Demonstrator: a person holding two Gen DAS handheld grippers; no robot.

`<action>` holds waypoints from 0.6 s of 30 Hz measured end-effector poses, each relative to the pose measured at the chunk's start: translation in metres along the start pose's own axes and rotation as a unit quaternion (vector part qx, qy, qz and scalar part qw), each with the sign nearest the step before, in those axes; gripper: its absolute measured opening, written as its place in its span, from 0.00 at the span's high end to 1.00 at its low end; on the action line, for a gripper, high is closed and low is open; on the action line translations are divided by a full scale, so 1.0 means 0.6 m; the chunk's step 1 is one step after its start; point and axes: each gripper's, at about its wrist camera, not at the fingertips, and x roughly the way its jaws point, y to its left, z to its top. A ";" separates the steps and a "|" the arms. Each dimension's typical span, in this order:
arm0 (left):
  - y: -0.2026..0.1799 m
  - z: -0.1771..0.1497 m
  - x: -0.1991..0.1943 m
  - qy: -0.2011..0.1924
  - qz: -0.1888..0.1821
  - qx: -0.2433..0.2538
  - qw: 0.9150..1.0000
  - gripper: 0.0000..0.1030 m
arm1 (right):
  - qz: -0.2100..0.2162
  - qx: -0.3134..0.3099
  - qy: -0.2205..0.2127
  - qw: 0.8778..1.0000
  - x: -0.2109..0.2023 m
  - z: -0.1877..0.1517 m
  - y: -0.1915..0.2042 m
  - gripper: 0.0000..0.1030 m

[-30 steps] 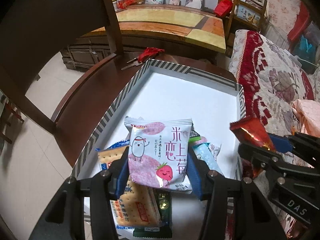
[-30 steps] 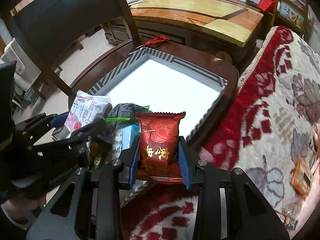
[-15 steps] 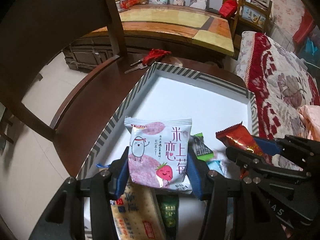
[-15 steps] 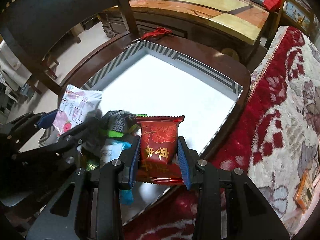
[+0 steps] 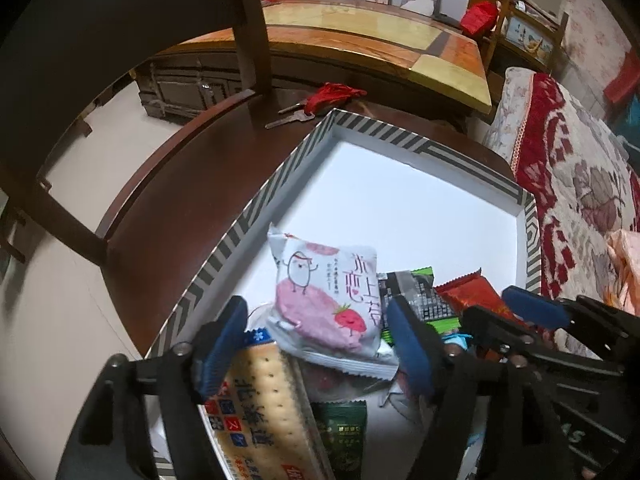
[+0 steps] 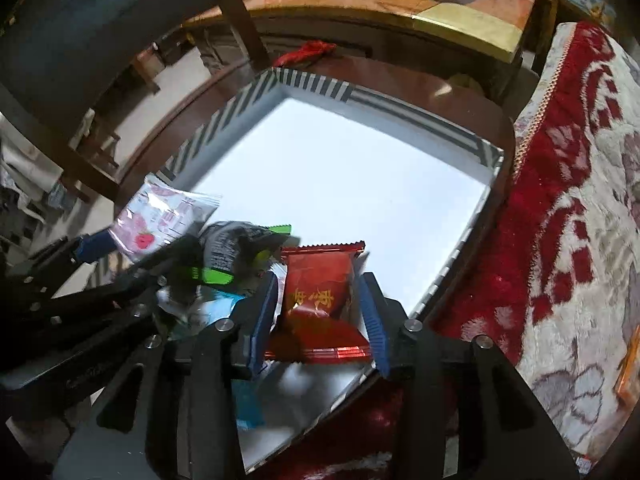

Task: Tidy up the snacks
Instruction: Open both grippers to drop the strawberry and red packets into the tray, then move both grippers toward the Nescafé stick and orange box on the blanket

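The left claw (image 5: 316, 340) stands spread wide, its blue pads clear of the pink-and-white strawberry snack packet (image 5: 326, 308) that lies between them on the heap in the lower middle of the frame. Under that packet lie a cracker pack (image 5: 264, 408) and a dark green sachet (image 5: 344, 436); a black-and-green packet (image 5: 416, 292) sits just to its right. All rest in the near end of a white tray with a striped rim (image 5: 256, 216), on a dark wooden table (image 5: 180, 208). The right claw (image 6: 320, 316) is parted too, with the red rose-print packet (image 6: 320, 284) between its pads, apparently loose, over the tray's near right corner. Keys with a red tassel (image 5: 320, 100) lie beyond the tray, upper centre.
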 end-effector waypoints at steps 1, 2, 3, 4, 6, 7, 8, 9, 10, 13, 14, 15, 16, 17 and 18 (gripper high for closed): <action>0.001 -0.001 -0.002 -0.001 0.000 -0.001 1.000 0.23 | 0.002 0.003 -0.004 1.000 -0.005 -0.002 0.000 0.55; 0.001 -0.002 -0.006 -0.003 0.001 -0.002 1.000 0.21 | 0.005 0.007 -0.009 1.000 -0.014 -0.004 -0.001 0.53; 0.001 -0.003 -0.008 -0.004 0.000 -0.004 1.000 0.21 | 0.006 0.008 -0.011 1.000 -0.018 -0.006 0.000 0.53; 0.001 -0.005 -0.012 -0.006 -0.002 -0.004 1.000 0.20 | 0.007 0.008 -0.013 1.000 -0.024 -0.008 0.001 0.53; -0.001 -0.008 -0.020 -0.010 -0.001 -0.001 1.000 0.19 | 0.008 0.005 -0.022 1.000 -0.038 -0.014 0.005 0.53; -0.003 -0.010 -0.025 -0.014 0.002 0.000 1.000 0.19 | 0.008 0.004 -0.027 1.000 -0.044 -0.017 0.006 0.53; -0.005 -0.012 -0.032 -0.017 0.003 0.001 1.000 0.19 | 0.007 0.005 -0.035 0.999 -0.055 -0.022 0.006 0.53; -0.006 -0.014 -0.037 -0.020 0.002 0.001 1.000 0.18 | 0.008 0.007 -0.041 0.999 -0.062 -0.025 0.006 0.53; -0.008 -0.015 -0.042 -0.022 0.000 0.002 1.000 0.17 | 0.012 0.011 -0.050 0.999 -0.072 -0.030 0.005 0.53; -0.016 -0.021 -0.056 -0.027 -0.005 0.004 1.000 0.15 | 0.013 0.014 -0.062 0.998 -0.096 -0.047 -0.001 0.53; -0.021 -0.024 -0.061 -0.028 -0.007 0.006 1.000 0.15 | 0.010 0.013 -0.068 0.998 -0.104 -0.053 -0.001 0.53; -0.026 -0.027 -0.065 -0.030 -0.010 0.008 0.999 0.15 | 0.007 0.012 -0.072 0.997 -0.111 -0.058 -0.003 0.53; -0.032 -0.031 -0.070 -0.031 -0.014 0.010 0.999 0.15 | 0.005 0.011 -0.074 0.997 -0.116 -0.063 -0.006 0.53; -0.040 -0.035 -0.075 -0.033 -0.017 0.015 0.999 0.15 | 0.002 0.012 -0.076 0.997 -0.124 -0.071 -0.011 0.53; -0.049 -0.038 -0.079 -0.034 -0.021 0.019 0.999 0.15 | -0.002 0.014 -0.080 0.997 -0.134 -0.082 -0.017 0.53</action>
